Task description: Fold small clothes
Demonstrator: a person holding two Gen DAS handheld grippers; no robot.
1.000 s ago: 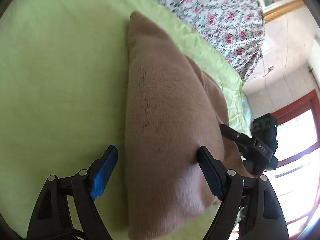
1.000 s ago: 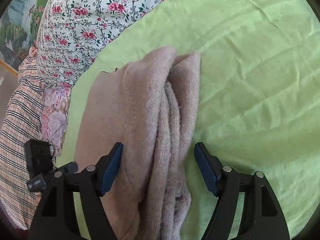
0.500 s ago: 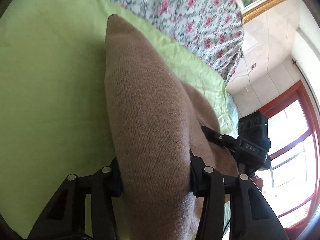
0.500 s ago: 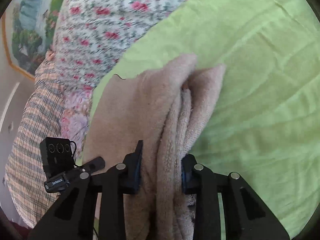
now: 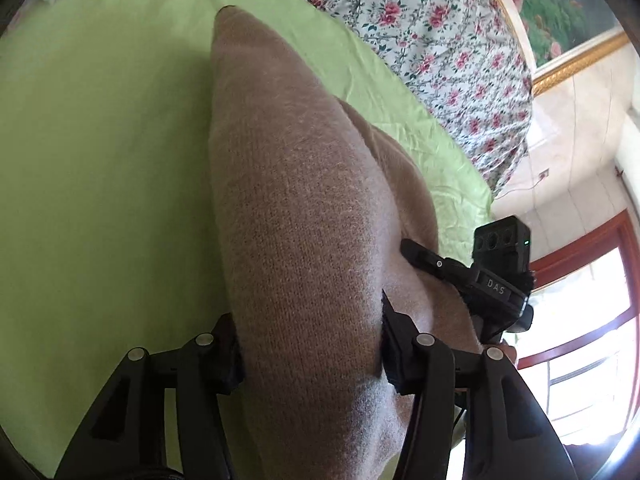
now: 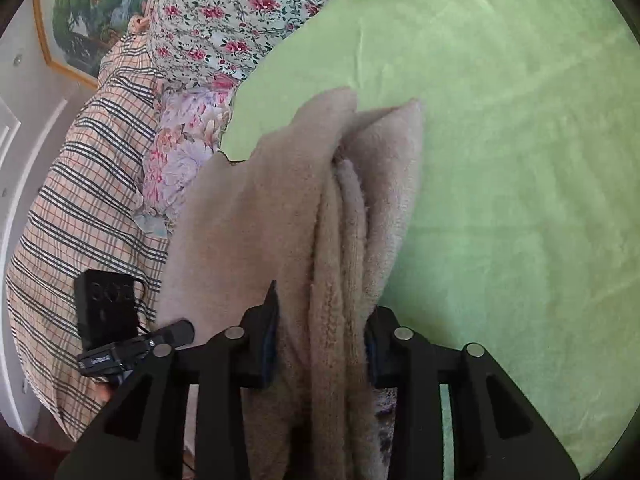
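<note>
A folded tan knit sweater is lifted above the green bed sheet. My left gripper is shut on one end of the sweater's thick fold. In the right wrist view my right gripper is shut on the other end, where the sweater shows several stacked layers. The right gripper also shows in the left wrist view, at the sweater's right side. The left gripper shows in the right wrist view at the lower left.
A floral quilt lies along the far side of the bed. A plaid cloth and a floral pillow lie beside it. A framed picture hangs on the wall. A red-framed window is at the right.
Both grippers closed on the sweater a second ago and have lifted it off the sheet. It now hangs between them, a little higher than half a second ago.
</note>
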